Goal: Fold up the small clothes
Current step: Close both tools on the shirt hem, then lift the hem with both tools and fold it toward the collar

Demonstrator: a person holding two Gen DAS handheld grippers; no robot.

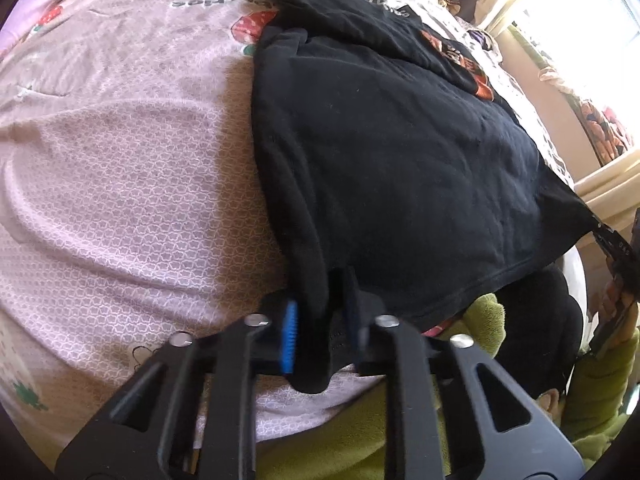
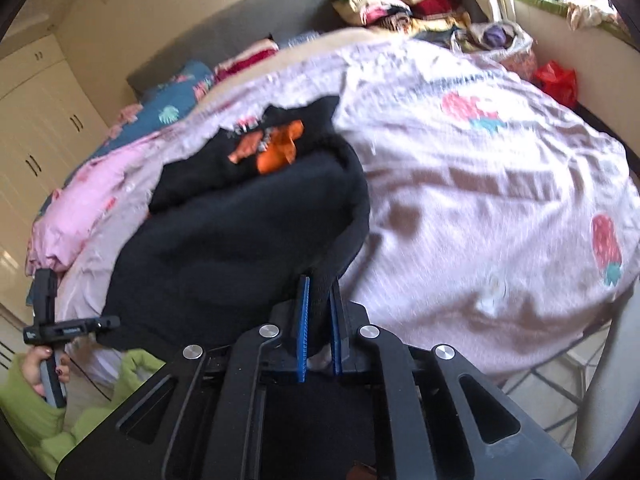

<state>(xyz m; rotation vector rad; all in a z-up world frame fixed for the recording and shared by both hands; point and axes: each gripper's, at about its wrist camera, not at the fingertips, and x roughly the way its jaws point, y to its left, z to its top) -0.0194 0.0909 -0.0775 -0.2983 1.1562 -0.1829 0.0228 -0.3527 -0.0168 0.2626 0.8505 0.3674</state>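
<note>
A black garment (image 1: 400,160) with an orange print (image 2: 276,152) lies spread on the pink strawberry-print bedspread (image 1: 120,160). My left gripper (image 1: 320,332) is shut on its near left corner, with black cloth bunched between the blue pads. In the right wrist view my right gripper (image 2: 320,332) is shut on the garment's (image 2: 240,232) near right edge, and a fold of cloth stands up between its pads. The right gripper (image 1: 612,248) also shows at the far right of the left wrist view, pulling that corner taut. The left gripper (image 2: 112,322) appears at the lower left of the right wrist view.
Stacks of folded clothes (image 2: 400,0) sit at the head of the bed, with a red bag (image 2: 556,80) beside them. Blue pillows (image 2: 172,104) and a cream wardrobe (image 2: 40,120) are on the left. A green sleeve (image 2: 28,412) holds the left gripper's handle. A bright window (image 1: 580,40) lies beyond.
</note>
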